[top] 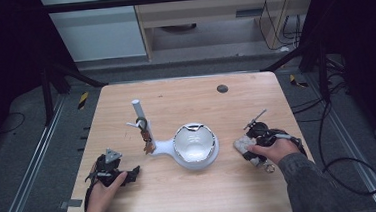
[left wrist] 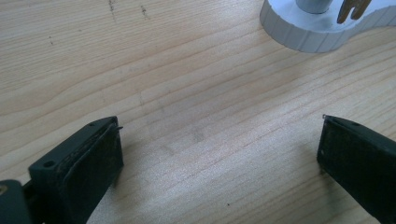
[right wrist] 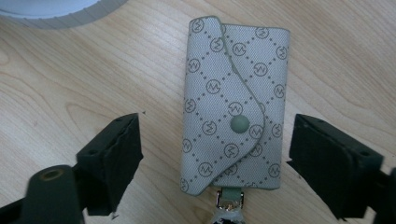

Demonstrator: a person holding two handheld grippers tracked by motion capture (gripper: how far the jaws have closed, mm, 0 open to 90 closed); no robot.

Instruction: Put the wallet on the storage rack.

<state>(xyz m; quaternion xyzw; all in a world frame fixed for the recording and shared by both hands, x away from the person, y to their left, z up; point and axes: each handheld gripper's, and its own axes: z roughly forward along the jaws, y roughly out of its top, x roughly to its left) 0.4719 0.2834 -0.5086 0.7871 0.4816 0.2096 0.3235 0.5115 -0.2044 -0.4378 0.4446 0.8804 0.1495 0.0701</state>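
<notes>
At the lower left of the high view the left gripper [top: 114, 172] rests on the wooden table [top: 175, 97], held by the person's left hand [top: 102, 194]; in the left gripper view its jaws stand wide apart over bare wood and hold nothing. Right of it, near the middle of the high view, a white stand [top: 166, 146] has a slim upright post [top: 139, 114] with a small brown item hanging from it, too small to make out, and a round white dish [top: 195, 144] joined to its base. A corner of that ribbed white base [left wrist: 303, 32] shows at the upper right of the left gripper view. At the right of the high view the right gripper [top: 251, 144] lies low on the table in the person's right hand [top: 277, 151]. In the right gripper view its jaws are spread wide on either side of a grey patterned key pouch [right wrist: 236, 105], touching neither side of it; the pouch lies flat on the wood, flap snapped shut, with a metal clasp at its lower end.
</notes>
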